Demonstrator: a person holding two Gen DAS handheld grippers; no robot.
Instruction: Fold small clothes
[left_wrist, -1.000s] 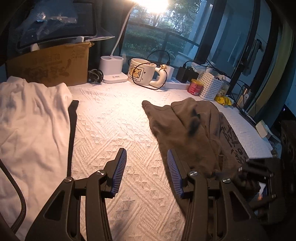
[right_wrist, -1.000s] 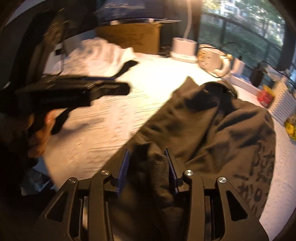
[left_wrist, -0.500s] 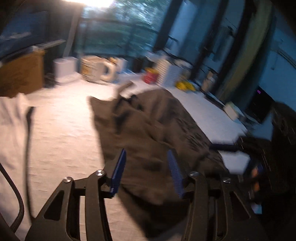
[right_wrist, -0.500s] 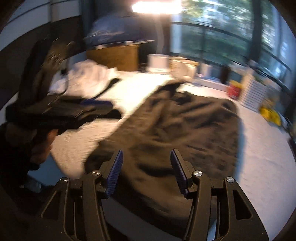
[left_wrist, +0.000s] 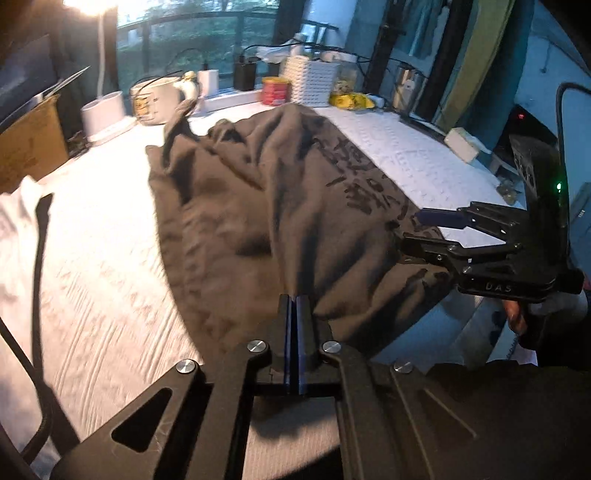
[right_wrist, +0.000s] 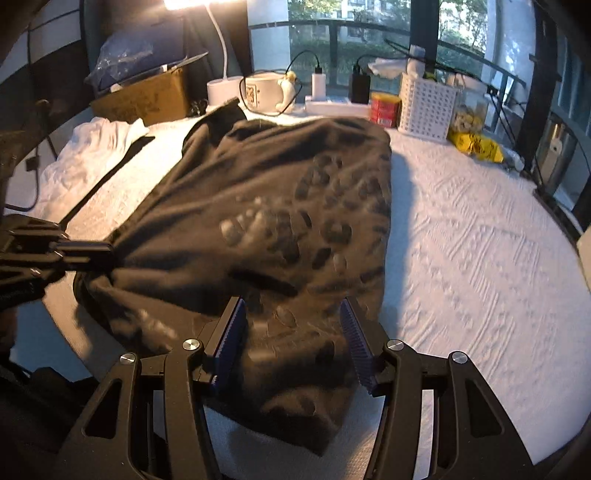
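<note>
We count two garments: one dark printed shirt (right_wrist: 266, 206) and one white garment (right_wrist: 92, 147) at upper left. Along the top of the frame we see one cardboard box (right_wrist: 144, 98), one mug (right_wrist: 264, 92), one red tin (right_wrist: 385, 105) and one white perforated basket (right_wrist: 426, 107). We see two grippers: the left gripper (left_wrist: 294, 301), the right gripper (right_wrist: 291, 336).

In the right wrist view, bare white surface (right_wrist: 480, 258) lies open across the right half. A white basket (right_wrist: 424, 107), red tin (right_wrist: 385, 104) and mug (right_wrist: 264, 92) crowd the top edge; a white garment (right_wrist: 92, 147) fills the upper left.
</note>
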